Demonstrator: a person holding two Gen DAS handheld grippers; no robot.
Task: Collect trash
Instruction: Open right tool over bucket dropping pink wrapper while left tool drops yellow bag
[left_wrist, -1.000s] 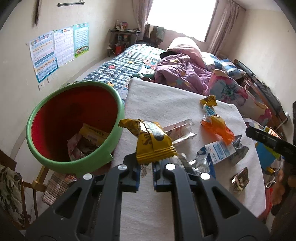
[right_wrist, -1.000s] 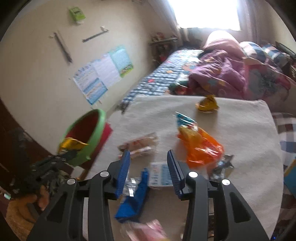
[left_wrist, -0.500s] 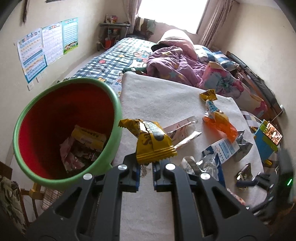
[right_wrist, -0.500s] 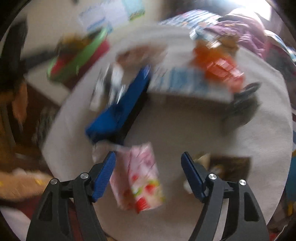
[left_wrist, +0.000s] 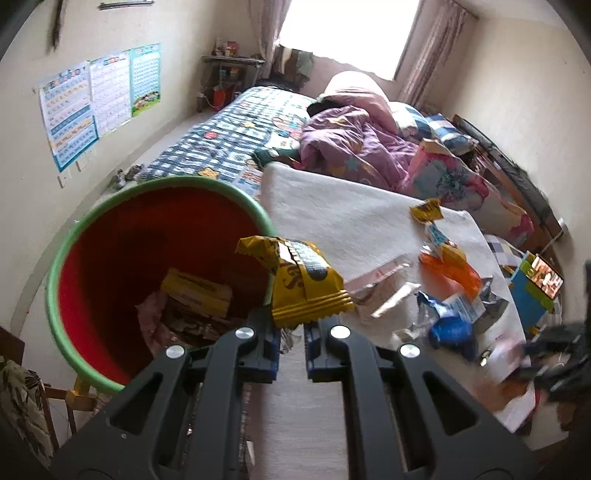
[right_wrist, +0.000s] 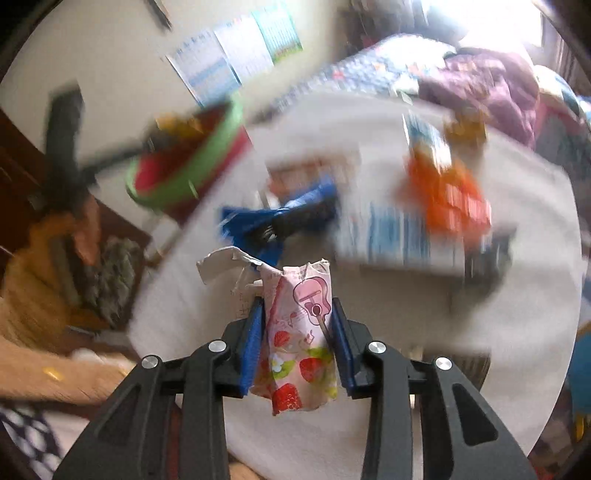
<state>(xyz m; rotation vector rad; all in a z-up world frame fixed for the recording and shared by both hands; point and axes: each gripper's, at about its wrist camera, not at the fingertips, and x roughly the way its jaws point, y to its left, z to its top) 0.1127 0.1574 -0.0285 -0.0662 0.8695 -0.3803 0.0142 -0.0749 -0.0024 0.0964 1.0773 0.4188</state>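
My left gripper (left_wrist: 291, 328) is shut on a yellow snack wrapper (left_wrist: 299, 280) and holds it at the right rim of the green bin with a red inside (left_wrist: 74, 236), which has several wrappers in it. My right gripper (right_wrist: 295, 321) is shut on a pink strawberry carton (right_wrist: 299, 332) and holds it above the table's near edge. The bin (right_wrist: 199, 162) shows blurred at the left in the right wrist view. On the white table (left_wrist: 351, 221) lie an orange wrapper (left_wrist: 450, 266), a blue wrapper (left_wrist: 450, 328), a white-blue carton (left_wrist: 461, 306) and a small yellow wrapper (left_wrist: 428, 210).
A bed with a purple blanket (left_wrist: 351, 144) stands behind the table. A wall with posters (left_wrist: 99, 99) is to the left. A chair (left_wrist: 22, 387) sits below the bin. The right gripper shows blurred at the right edge of the left wrist view (left_wrist: 554, 354).
My right gripper dropped to the pink carton, shut on it and lifted it. My left gripper carried the yellow wrapper closer to the bin.
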